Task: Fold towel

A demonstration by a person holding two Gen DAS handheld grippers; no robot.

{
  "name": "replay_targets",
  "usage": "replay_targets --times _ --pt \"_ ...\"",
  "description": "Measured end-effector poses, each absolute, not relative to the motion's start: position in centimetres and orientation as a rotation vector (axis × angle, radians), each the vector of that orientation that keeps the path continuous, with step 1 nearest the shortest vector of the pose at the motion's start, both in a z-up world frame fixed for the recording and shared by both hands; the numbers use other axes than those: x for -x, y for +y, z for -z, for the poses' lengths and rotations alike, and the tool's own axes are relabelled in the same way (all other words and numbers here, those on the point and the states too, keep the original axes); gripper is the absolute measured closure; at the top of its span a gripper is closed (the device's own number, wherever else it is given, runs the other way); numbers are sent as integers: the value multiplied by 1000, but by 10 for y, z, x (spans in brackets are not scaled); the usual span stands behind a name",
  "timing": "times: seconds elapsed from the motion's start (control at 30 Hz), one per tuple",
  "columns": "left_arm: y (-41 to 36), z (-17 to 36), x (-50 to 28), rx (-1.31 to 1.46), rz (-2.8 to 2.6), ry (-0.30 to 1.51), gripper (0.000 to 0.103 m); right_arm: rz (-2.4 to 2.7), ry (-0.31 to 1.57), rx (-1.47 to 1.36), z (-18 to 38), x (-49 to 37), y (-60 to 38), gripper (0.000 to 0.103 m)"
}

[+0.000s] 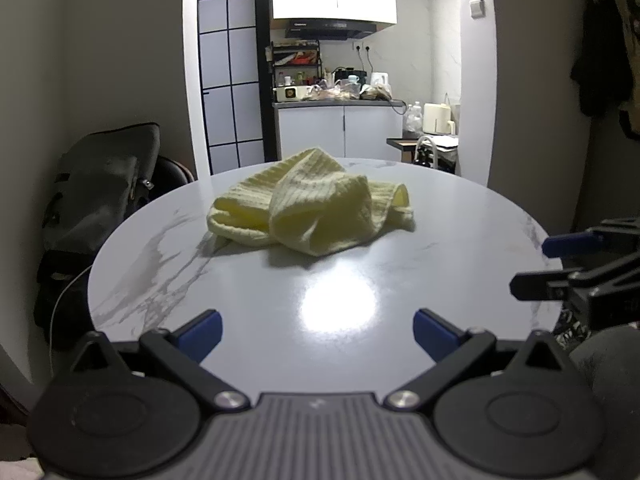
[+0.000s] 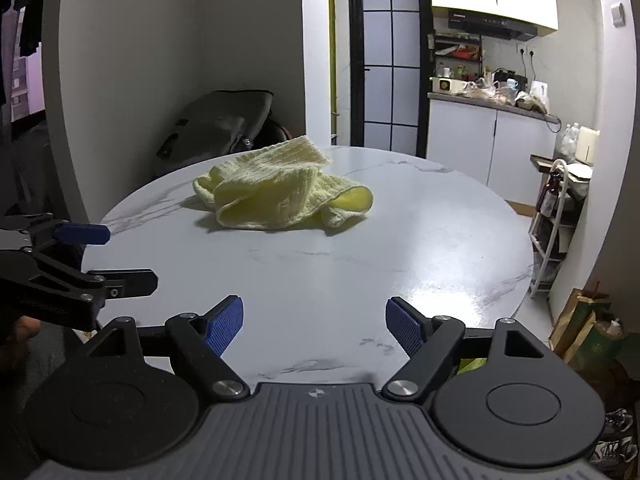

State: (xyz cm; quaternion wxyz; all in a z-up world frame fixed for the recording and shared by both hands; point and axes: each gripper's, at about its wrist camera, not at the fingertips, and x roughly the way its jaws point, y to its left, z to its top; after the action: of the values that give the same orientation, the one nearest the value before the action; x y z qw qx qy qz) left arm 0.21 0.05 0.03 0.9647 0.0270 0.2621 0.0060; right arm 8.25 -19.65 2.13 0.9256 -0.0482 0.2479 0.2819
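A pale yellow ribbed towel [image 1: 310,204] lies crumpled in a heap on the far half of a round white marble table [image 1: 248,280]; the right wrist view shows the towel [image 2: 280,190] left of centre on the same table [image 2: 400,240]. My left gripper [image 1: 317,334] hovers open over the table's near edge, well short of the towel, nothing between its blue pads. My right gripper [image 2: 314,326] is also open and empty at the near edge. Each gripper appears side-on in the other's view: the right gripper [image 1: 536,264] at the right edge, the left gripper [image 2: 120,256] at the left edge.
A dark bag [image 1: 104,184] on a chair stands against the wall beyond the table's left side. Behind the table an opening leads to a kitchen counter [image 1: 340,100] crowded with items. A metal rack [image 2: 556,216] and paper bags [image 2: 588,328] stand right of the table.
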Motion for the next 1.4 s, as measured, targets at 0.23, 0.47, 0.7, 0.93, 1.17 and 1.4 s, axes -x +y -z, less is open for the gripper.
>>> replay_targets --times 0.23,0.47,0.7,0.93,1.17,1.4 --pt "0 -1 -5 -70 8 546 3 -589 527 65 -16 -87 -207 21" --pt "11 1 7 -24 54 533 3 -550 527 125 -16 -74 -187 21" --pt "13 4 3 -21 51 557 6 -548 528 134 -15 -73 -188 21" --pt "15 5 3 -6 56 560 10 -563 520 146 -12 -73 -183 21" --pt "18 5 5 15 67 544 10 -537 517 124 -12 -77 -183 21" --pt "18 5 7 18 72 530 10 -514 516 104 -13 -80 -184 21"
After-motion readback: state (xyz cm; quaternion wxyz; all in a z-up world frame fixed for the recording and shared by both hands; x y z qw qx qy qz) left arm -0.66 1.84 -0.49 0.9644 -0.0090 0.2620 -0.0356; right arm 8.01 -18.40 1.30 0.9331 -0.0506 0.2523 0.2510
